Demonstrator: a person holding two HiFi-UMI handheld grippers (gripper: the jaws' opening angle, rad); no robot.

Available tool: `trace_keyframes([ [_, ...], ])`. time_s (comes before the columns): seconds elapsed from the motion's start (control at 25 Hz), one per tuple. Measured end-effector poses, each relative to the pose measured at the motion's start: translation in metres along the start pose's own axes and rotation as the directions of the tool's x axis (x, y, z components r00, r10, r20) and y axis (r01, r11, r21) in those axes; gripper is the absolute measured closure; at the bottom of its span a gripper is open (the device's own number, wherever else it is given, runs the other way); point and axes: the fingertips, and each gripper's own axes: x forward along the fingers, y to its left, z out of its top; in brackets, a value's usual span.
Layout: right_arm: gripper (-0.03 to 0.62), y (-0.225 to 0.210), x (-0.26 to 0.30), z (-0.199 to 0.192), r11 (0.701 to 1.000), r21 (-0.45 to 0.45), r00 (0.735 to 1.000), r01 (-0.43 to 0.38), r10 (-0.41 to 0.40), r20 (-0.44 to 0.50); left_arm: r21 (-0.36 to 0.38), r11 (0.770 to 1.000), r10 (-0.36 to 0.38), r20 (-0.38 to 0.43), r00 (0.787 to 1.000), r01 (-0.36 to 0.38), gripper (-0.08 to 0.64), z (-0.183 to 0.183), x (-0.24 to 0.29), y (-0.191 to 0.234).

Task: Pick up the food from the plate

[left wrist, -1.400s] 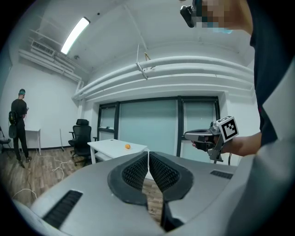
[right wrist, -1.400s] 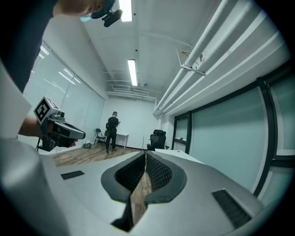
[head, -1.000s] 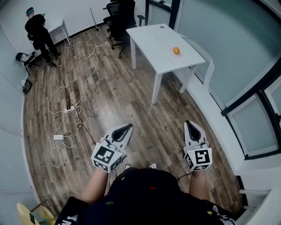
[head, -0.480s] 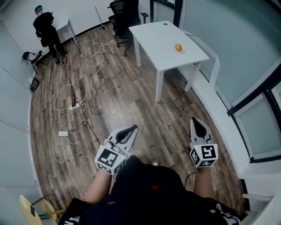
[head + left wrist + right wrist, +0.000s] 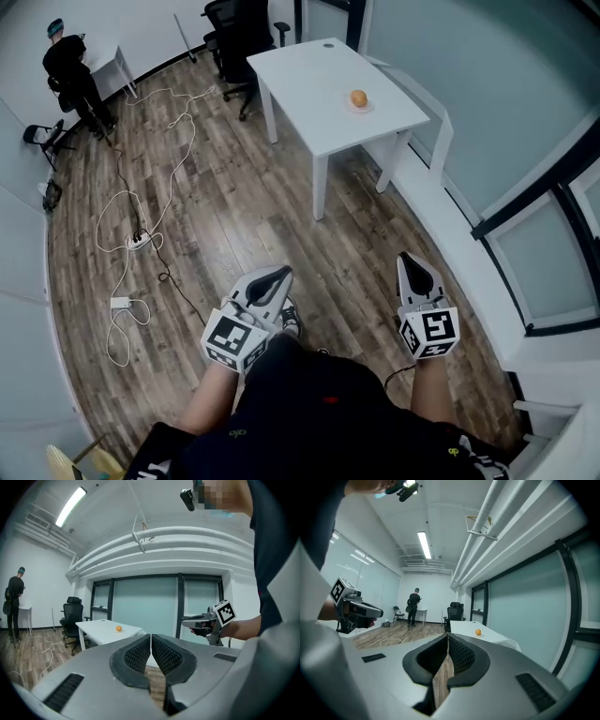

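Note:
An orange food item (image 5: 358,97) sits on a small white plate (image 5: 348,107) near the right edge of a white table (image 5: 309,80). It shows small and far off in the left gripper view (image 5: 119,628) and the right gripper view (image 5: 478,632). My left gripper (image 5: 273,276) and right gripper (image 5: 413,271) hang low in front of my body, well short of the table, above the wood floor. Both are shut with nothing between the jaws.
White cables (image 5: 150,197) and a power strip (image 5: 136,239) trail over the wood floor to the left. Black office chairs (image 5: 234,28) stand behind the table. A person (image 5: 70,70) stands at a small desk at the far left. A white ledge (image 5: 450,234) runs along the glass wall on the right.
The view has shifted: the table and plate sit slightly further left and closer than a second ago. Both grippers stay shut and low in front of me.

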Motion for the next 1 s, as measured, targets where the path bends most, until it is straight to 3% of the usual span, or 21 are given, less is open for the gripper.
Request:
trace_keyframes([
  [0.16, 0.565, -0.022, 0.041, 0.003, 0.999, -0.018, 0.999, 0.037, -0.038, -0.011, -0.024, 1.000, -0.016, 0.005, 1.000, 0.016, 0.534, 0.006, 0.043, 0.042],
  [0.4, 0.565, -0.030, 0.133, 0.025, 0.999, -0.039, 1.000, 0.017, -0.018, -0.019, -0.010, 0.999, -0.047, 0.016, 0.999, 0.047, 0.534, 0.029, 0.094, 0.129],
  [0.64, 0.565, -0.030, 0.216, 0.044, 0.998, -0.024, 0.997, 0.066, -0.067, -0.028, -0.012, 0.998, -0.060, 0.016, 0.998, 0.060, 0.534, 0.038, 0.117, 0.208],
  [1.0, 0.565, -0.016, 0.300, 0.053, 0.998, -0.050, 0.996, 0.045, -0.049, -0.069, -0.049, 0.998, -0.044, 0.015, 0.999, 0.045, 0.534, 0.038, 0.141, 0.305],
])
